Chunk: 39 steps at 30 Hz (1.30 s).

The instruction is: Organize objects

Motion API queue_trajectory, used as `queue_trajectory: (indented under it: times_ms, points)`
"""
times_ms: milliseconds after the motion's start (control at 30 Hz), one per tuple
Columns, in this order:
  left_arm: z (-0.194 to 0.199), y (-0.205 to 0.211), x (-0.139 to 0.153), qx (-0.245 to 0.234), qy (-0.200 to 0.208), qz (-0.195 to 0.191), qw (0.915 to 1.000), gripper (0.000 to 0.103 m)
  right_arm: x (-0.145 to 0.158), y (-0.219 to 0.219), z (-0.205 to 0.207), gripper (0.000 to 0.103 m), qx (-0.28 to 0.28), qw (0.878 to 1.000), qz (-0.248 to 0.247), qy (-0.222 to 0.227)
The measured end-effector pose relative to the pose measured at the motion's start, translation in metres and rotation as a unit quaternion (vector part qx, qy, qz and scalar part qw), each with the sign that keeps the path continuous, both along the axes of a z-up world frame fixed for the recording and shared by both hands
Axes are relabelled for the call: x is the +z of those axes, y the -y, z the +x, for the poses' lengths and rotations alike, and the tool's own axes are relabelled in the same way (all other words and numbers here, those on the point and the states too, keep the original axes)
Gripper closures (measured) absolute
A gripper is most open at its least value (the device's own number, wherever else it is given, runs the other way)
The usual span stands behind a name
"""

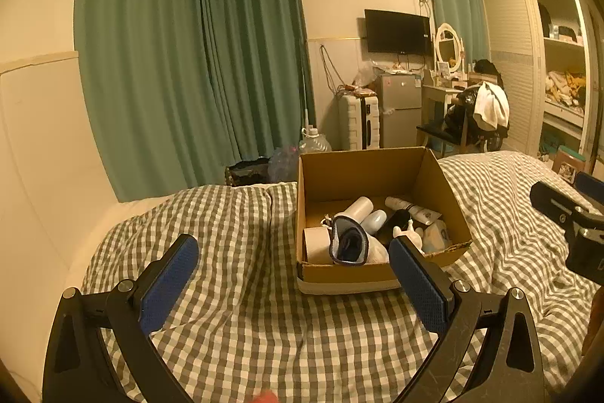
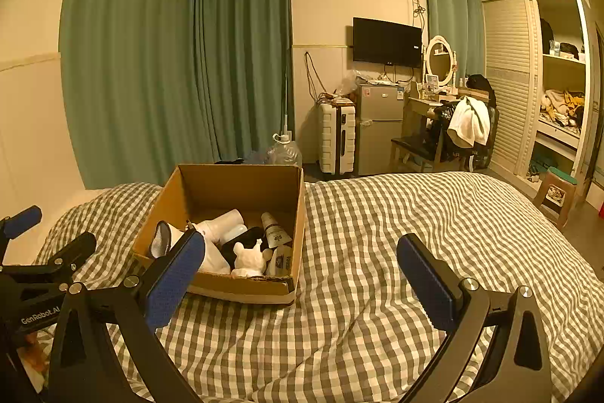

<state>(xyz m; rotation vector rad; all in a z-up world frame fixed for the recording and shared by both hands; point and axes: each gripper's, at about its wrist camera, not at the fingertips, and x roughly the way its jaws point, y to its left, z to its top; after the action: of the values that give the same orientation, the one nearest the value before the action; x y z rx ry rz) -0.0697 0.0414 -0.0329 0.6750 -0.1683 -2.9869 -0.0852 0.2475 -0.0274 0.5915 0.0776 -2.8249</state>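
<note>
An open cardboard box (image 1: 358, 172) sits on the checked bed cover (image 1: 245, 308); it also shows in the right wrist view (image 2: 234, 186). Inside lie a white bottle (image 1: 358, 208), a tube (image 1: 411, 208), a grey-rimmed shoe (image 1: 349, 244), a paper roll (image 1: 316, 244), a white figurine (image 2: 249, 261) and a black item (image 2: 245, 240). My left gripper (image 1: 294, 252) is open and empty, above the bed just before the box. My right gripper (image 2: 302, 253) is open and empty, to the right of the box.
Green curtains (image 1: 188, 63) hang behind the bed. Beyond the bed stand a suitcase (image 1: 358, 119), a small fridge (image 1: 400, 108), a dressing table with a chair (image 1: 460, 116), a wardrobe (image 1: 558, 63) and a stool (image 2: 555, 191).
</note>
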Motion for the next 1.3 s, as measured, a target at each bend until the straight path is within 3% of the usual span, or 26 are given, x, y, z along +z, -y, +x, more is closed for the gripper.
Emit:
queue_trajectory:
  times_ms: [1300]
  points:
    - [-0.0029, 0.0024, -0.0092, 0.009, 0.017, -0.002, 0.9998, 0.000, -0.0083, 0.0061, -0.0036, 0.001, 0.002, 1.000, 0.005, 0.019]
